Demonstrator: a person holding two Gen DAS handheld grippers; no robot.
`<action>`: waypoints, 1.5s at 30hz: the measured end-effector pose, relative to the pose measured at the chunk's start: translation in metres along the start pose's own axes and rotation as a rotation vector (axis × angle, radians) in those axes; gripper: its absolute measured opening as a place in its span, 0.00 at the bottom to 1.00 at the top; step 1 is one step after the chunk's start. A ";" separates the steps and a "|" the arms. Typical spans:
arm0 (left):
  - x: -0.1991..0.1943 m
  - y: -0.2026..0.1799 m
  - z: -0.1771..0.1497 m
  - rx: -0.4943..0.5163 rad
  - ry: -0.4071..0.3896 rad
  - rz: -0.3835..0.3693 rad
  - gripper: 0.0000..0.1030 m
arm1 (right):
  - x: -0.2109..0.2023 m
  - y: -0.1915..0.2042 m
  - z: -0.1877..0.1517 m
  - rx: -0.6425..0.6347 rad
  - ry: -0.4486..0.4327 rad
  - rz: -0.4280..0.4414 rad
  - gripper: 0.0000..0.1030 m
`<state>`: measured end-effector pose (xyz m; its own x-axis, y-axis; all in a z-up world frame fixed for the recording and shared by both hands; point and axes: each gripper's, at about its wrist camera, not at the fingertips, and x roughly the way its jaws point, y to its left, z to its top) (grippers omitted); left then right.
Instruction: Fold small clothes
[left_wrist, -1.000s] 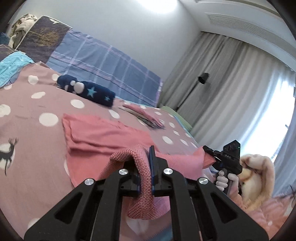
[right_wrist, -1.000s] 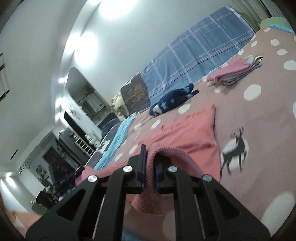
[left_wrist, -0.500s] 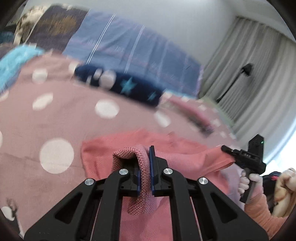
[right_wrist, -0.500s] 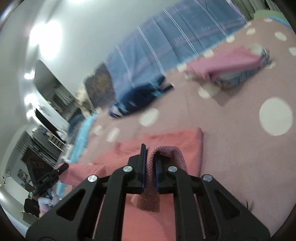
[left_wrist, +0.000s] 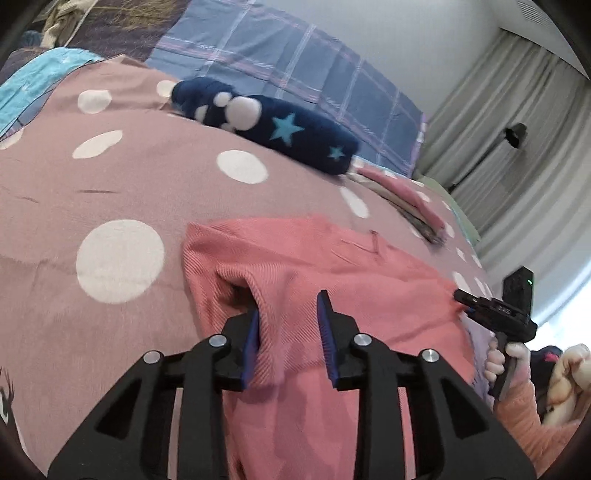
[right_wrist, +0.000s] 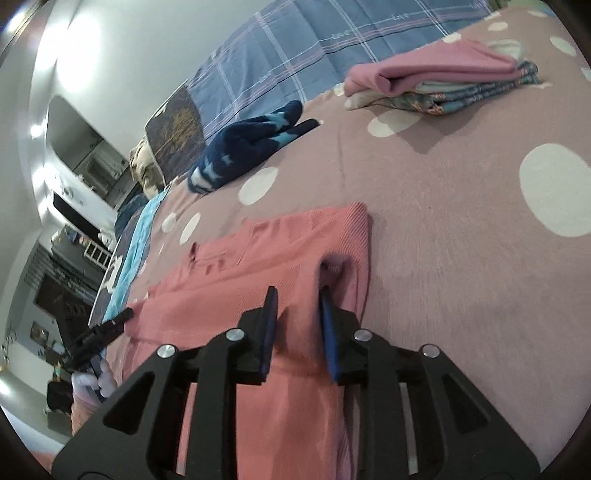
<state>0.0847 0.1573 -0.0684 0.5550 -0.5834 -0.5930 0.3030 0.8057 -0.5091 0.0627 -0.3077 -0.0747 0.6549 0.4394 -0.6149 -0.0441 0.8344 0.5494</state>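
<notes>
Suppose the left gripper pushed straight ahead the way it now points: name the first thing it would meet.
Most likely the salmon-pink knitted garment itself: the left gripper, jaws just opened, has the raised fold between its pads. Beyond lies the dusty-pink polka-dot bedspread; depth is uncertain.

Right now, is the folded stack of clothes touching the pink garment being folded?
No. In the right wrist view the folded stack lies apart from the pink garment, with bare dotted bedspread between them.

I see garment (left_wrist: 332, 266) on bedspread (left_wrist: 147, 177) before me; rolled blanket (left_wrist: 266, 125) behind it, folded stack (right_wrist: 443, 77) farther right.
</notes>
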 end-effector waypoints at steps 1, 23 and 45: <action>-0.001 -0.003 -0.002 0.003 0.013 -0.010 0.23 | -0.002 0.003 -0.002 -0.010 0.008 -0.003 0.23; 0.033 0.032 0.051 -0.090 -0.016 0.116 0.47 | 0.025 0.002 0.049 -0.042 -0.062 -0.117 0.42; 0.062 0.036 0.069 0.045 0.030 0.246 0.02 | 0.083 0.010 0.096 -0.159 -0.053 -0.218 0.19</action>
<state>0.1835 0.1572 -0.0807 0.5935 -0.3715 -0.7140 0.1961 0.9271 -0.3193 0.1888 -0.2944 -0.0657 0.7001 0.2296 -0.6761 -0.0131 0.9508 0.3094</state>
